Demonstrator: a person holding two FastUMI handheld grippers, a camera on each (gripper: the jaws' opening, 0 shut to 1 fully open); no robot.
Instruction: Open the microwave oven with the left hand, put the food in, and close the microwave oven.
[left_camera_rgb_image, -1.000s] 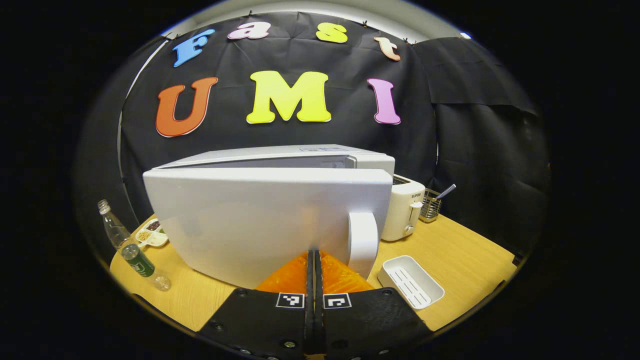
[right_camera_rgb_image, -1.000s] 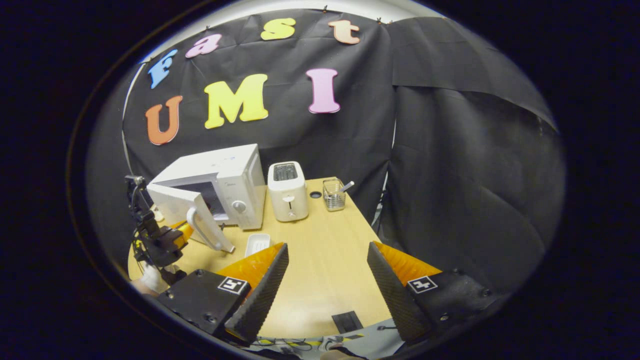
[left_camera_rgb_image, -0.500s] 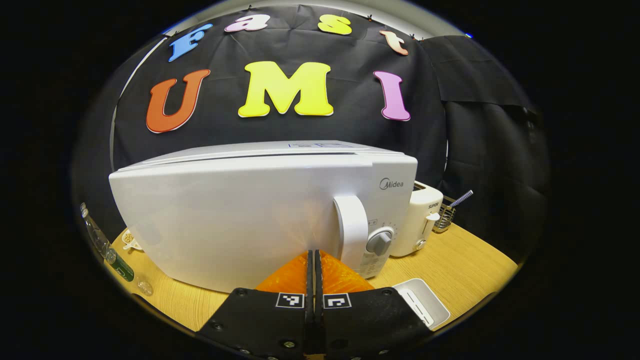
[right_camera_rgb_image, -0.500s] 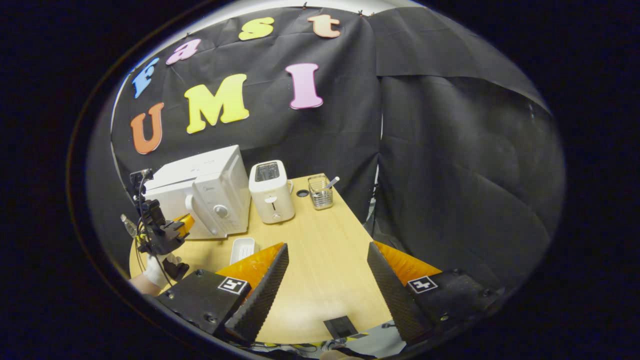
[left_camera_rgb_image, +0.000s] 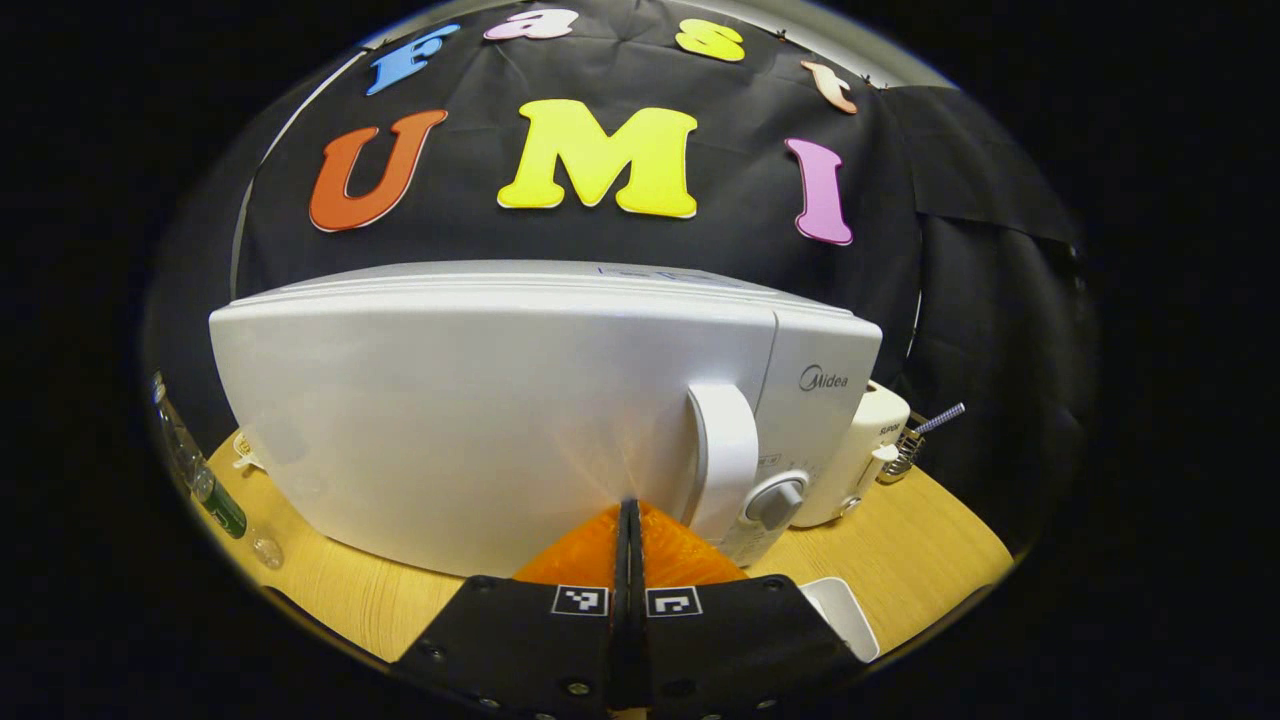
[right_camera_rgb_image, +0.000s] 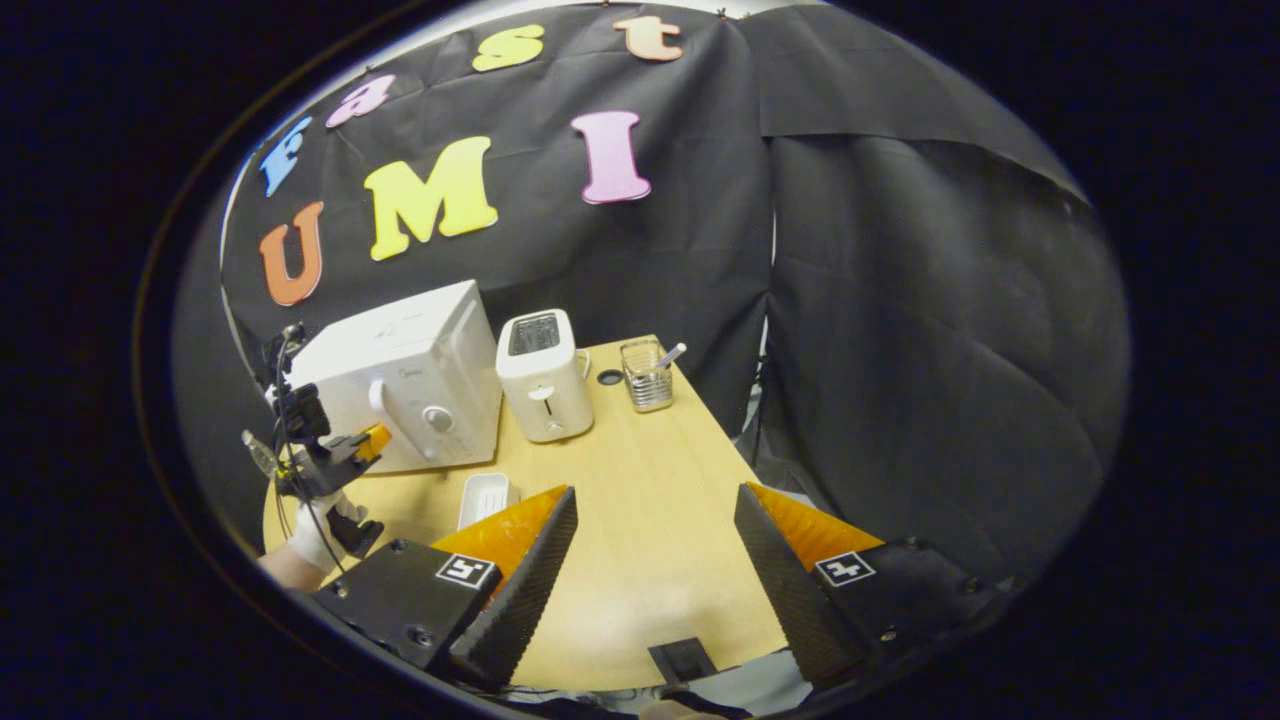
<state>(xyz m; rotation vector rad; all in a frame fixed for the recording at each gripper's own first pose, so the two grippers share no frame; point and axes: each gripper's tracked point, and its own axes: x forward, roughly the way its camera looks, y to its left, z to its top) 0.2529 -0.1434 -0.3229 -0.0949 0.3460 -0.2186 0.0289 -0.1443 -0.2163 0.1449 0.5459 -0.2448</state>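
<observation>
A white box-shaped microwave oven (left_camera_rgb_image: 500, 420) stands directly ahead of the left gripper (left_camera_rgb_image: 629, 520), whose jaws are pressed together with nothing between them, tips at or against the lower part of the door. The door looks flush with the oven body. Its white curved bar handle (left_camera_rgb_image: 722, 465) sits just right of the jaw tips, and a grey round dial (left_camera_rgb_image: 778, 500) lies further right, beside the handle. The food is not visible; by my judgement it is behind the door.

In the right gripper view, the right gripper (right_camera_rgb_image: 655, 545) hangs over the bare light wooden table (right_camera_rgb_image: 640, 500), jaws spread wide and empty. Far ahead and left of them stands the microwave oven, with a white two-slot toaster (right_camera_rgb_image: 542, 385) next to it and a small white rectangular plastic tray (right_camera_rgb_image: 485, 497) nearer the jaws.

Risks, as I judge them: if the latch has not caught, the door may spring back when the left gripper withdraws. Pushing harder could slide the oven backward. Drifting right could knock the dial.
</observation>
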